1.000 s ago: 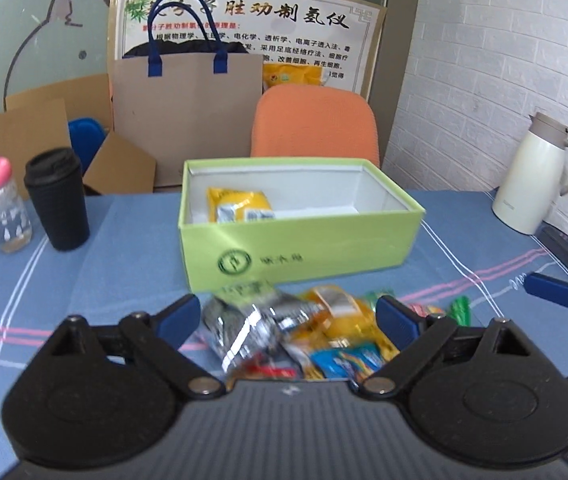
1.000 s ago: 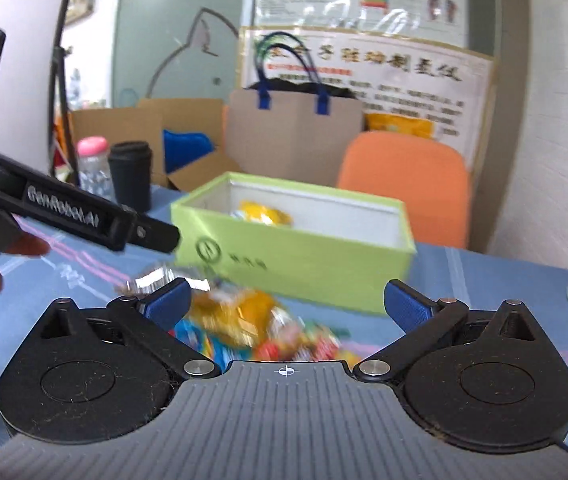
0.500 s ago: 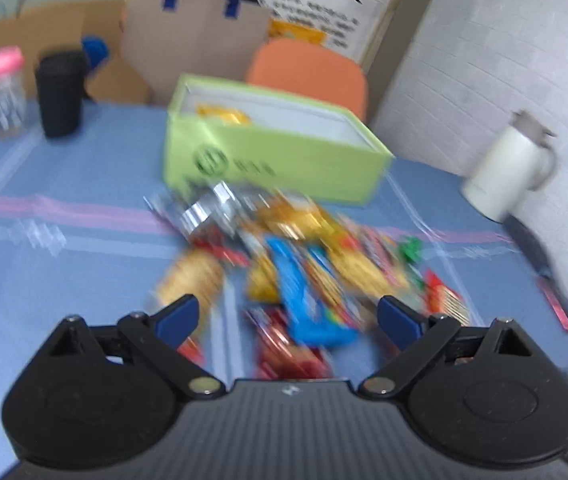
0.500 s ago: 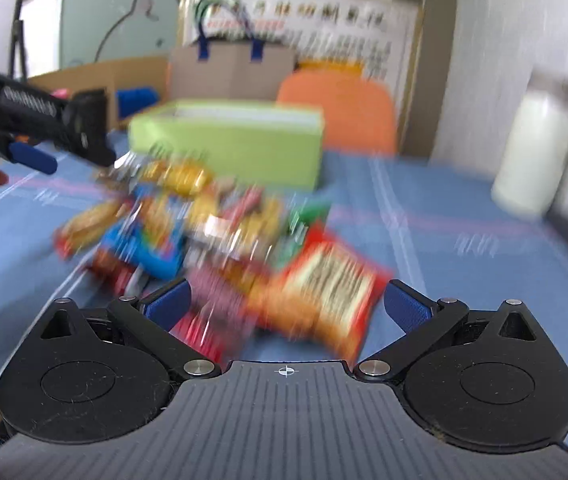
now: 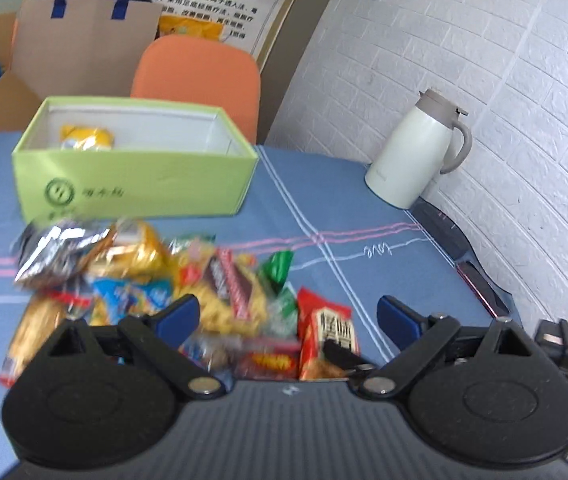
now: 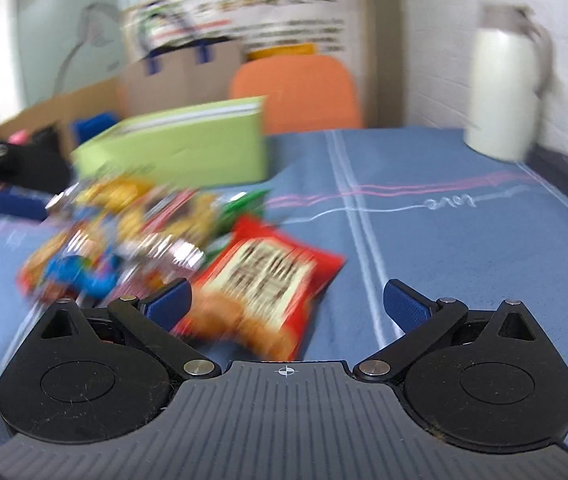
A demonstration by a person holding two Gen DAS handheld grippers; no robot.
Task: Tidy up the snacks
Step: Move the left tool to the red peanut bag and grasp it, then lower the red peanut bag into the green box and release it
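Left wrist view: left hand-held gripper (image 5: 288,316) is hanging over the snack pile (image 5: 172,288) with its jaws spread wide, gripping nothing. The pile is lying on the blue desk (image 5: 324,208), filling the 9 to 12 o'clock zone ahead of the fingers. A red snack bag (image 5: 326,332) is lying at the pile's right edge, between the fingertips, nearer the right one. A silver packet (image 5: 56,252) is sitting at 10 o'clock, just in front of the green box (image 5: 136,188). The box is standing open at 11 o'clock with a yellow packet (image 5: 86,138) inside, at its left end. A white kettle (image 5: 418,152) is standing at 1 o'clock near the brick wall. An orange chair (image 5: 200,80) is sitting behind the box. A black part of the other gripper is showing at the right edge, at 3 o'clock.

Right wrist view (motion-blurred): right hand-held gripper (image 6: 288,304) is also released, fingers wide apart and empty. The red snack bag (image 6: 268,284) is lying just ahead at 12 o'clock, between the fingertips and closer to the left one; touching or not, cannot tell. The rest of the snack pile (image 6: 124,232) is spreading toward 10 o'clock. The green box (image 6: 180,148) is behind it at 11 o'clock. The white kettle (image 6: 504,92) is at 1 o'clock. The left gripper's blue finger is showing at 9 o'clock.
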